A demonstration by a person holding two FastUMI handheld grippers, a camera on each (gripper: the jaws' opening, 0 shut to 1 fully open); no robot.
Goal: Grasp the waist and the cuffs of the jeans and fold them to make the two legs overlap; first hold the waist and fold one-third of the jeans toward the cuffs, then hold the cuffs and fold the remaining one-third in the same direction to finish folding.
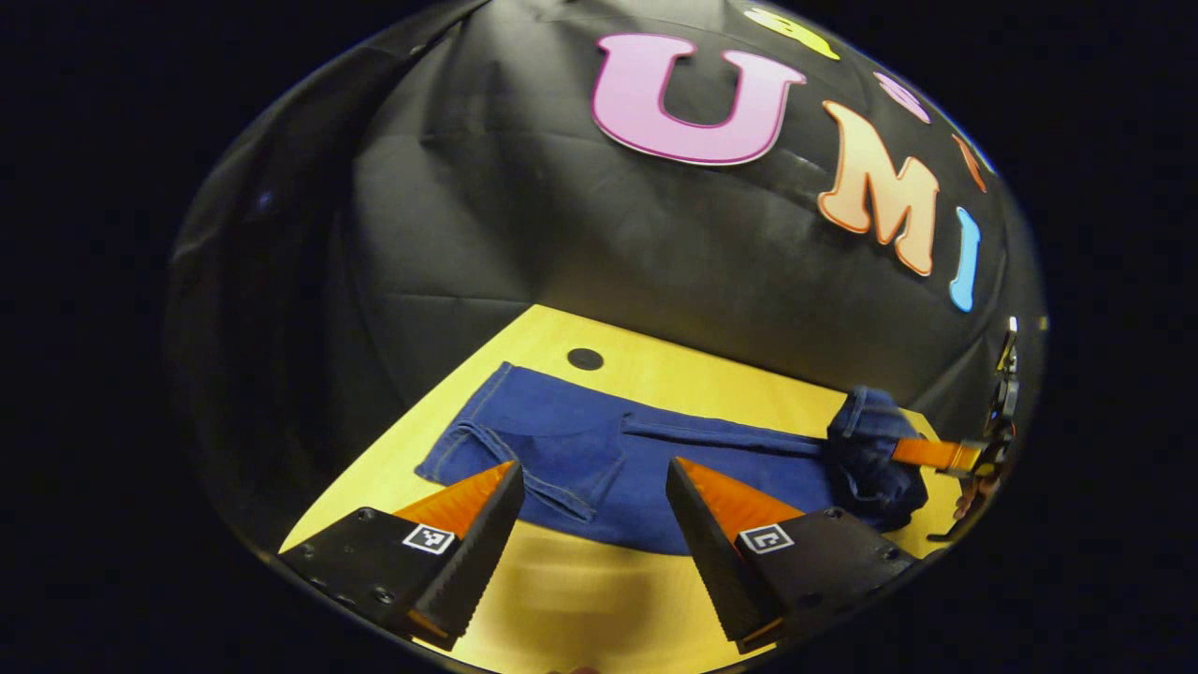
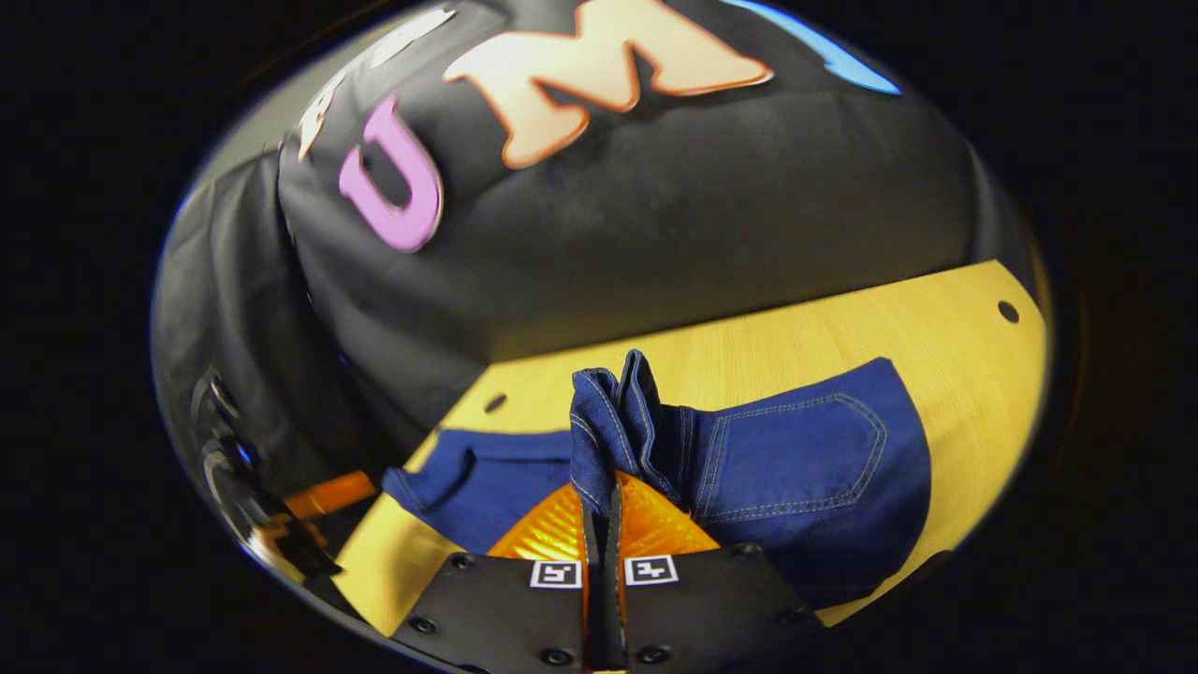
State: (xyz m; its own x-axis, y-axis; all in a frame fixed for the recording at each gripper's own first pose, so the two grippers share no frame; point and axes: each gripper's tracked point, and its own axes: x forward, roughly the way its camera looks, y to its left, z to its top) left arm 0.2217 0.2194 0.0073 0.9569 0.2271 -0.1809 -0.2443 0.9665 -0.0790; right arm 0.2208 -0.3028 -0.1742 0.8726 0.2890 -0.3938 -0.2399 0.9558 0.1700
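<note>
Left hand-held gripper (image 1: 591,496) hovers released above the bench (image 1: 580,599), its two fingers spread wide apart with nothing between them. Just ahead of its fingertips the jeans (image 1: 599,449) lie flat across the yellow bench, the cuffs toward its left and the waist toward its right. Off to its far right the right hand-held gripper (image 1: 898,453) is clamped on a bunched-up fold of the waist, lifting that end clear of the bench. In the right gripper view, the right hand-held gripper (image 2: 604,510) has its fingers closed together on that fold of denim, which stands up in pleats directly ahead of the fingertips. To its right the seat of the jeans with a stitched back pocket (image 2: 796,449) drapes down onto the bench, and to its left the legs stretch away along the bench. A small dark hole (image 1: 585,358) in the bench sits just beyond the cuffs.
</note>
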